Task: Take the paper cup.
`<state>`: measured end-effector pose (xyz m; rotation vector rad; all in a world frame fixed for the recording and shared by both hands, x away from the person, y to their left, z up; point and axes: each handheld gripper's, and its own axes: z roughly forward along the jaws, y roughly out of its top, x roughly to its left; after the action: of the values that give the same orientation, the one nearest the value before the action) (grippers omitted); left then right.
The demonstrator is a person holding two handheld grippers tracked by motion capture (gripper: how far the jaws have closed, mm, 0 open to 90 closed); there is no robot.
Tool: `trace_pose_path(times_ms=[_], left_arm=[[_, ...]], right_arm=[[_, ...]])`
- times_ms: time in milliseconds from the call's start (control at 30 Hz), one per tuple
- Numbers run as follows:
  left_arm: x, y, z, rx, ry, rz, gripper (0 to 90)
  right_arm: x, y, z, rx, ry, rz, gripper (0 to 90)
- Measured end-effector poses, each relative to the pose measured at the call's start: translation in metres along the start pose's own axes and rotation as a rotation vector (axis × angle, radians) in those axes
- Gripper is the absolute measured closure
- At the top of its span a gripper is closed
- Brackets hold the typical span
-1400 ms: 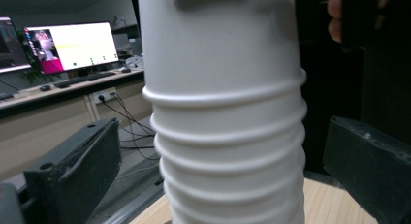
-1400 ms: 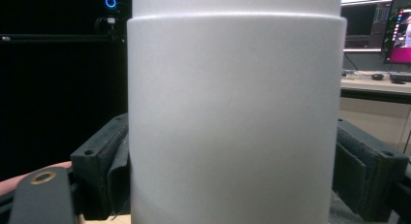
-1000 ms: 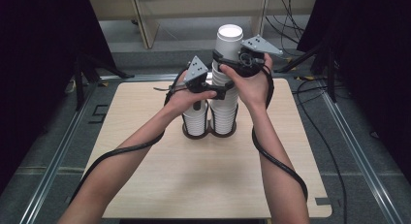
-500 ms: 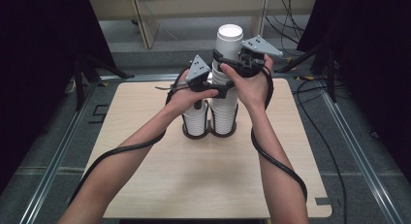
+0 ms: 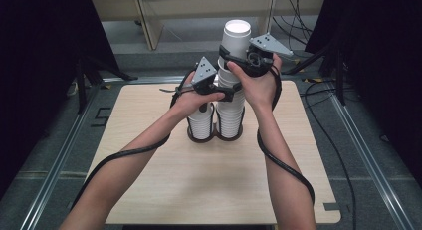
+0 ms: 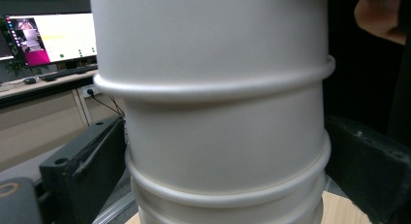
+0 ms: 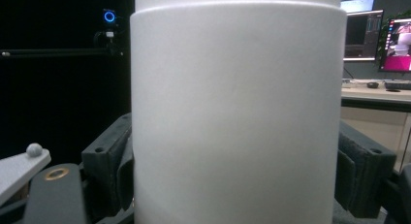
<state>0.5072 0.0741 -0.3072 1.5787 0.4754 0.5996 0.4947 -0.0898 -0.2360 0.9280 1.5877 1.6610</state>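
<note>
Item by item, as recorded. On the light wooden table (image 5: 149, 190) stood a dark two-ring cup holder (image 5: 215, 136) carrying two stacks of white paper cups: a short stack (image 5: 200, 124) on its left and a tall stack (image 5: 233, 90) on its right, rising well above the hands.

Left gripper (image 5: 225, 94): held across the tall stack about mid-height. Its own view showed the nested rims of the stack (image 6: 213, 136) between the two black jaws, which sat against the cup walls, so it was clamped on the stack, apparently to steady it.

Right gripper (image 5: 225, 58): higher, at the top cup (image 5: 237, 38) of the same stack. Its jaws had just been closing, with the cup wall (image 7: 237, 117) between them; the padded faces looked pressed to both sides, so it gripped the cup.

Step in hand, by judgement: separating the top cup from the tall stack. The next move would call for a straight upward pull with the right hand while the left held the lower cups down; a squeeze too hard could crush the thin wall.

Differences between views: the high view gave both stacks, the holder and both forearms; the gripper views gave the jaw contact, plus lit monitors (image 6: 48, 37) on a desk behind.
</note>
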Motion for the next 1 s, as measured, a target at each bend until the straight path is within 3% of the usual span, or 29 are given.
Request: trace_pose_path(times_ms=[533, 700, 867, 1000], left_arm=[[-0.001, 0.001, 0.0, 0.011, 0.009, 0.028, 3.4], [-0.001, 0.001, 0.0, 0.009, 0.012, 0.026, 3.4], [0.0, 0.001, 0.0, 0.008, 0.014, 0.025, 3.3], [0.0, 0.001, 0.001, 0.008, 0.013, 0.022, 3.3]], right_arm=[[0.0, 0.012, -0.003, -0.051, 0.005, 0.013, 18.7], [0.001, 0.016, -0.002, -0.058, 0.006, 0.035, 18.7], [0.001, 0.02, -0.001, -0.076, 0.0, 0.018, 18.7], [0.003, 0.023, -0.002, -0.087, 0.004, 0.033, 18.8]])
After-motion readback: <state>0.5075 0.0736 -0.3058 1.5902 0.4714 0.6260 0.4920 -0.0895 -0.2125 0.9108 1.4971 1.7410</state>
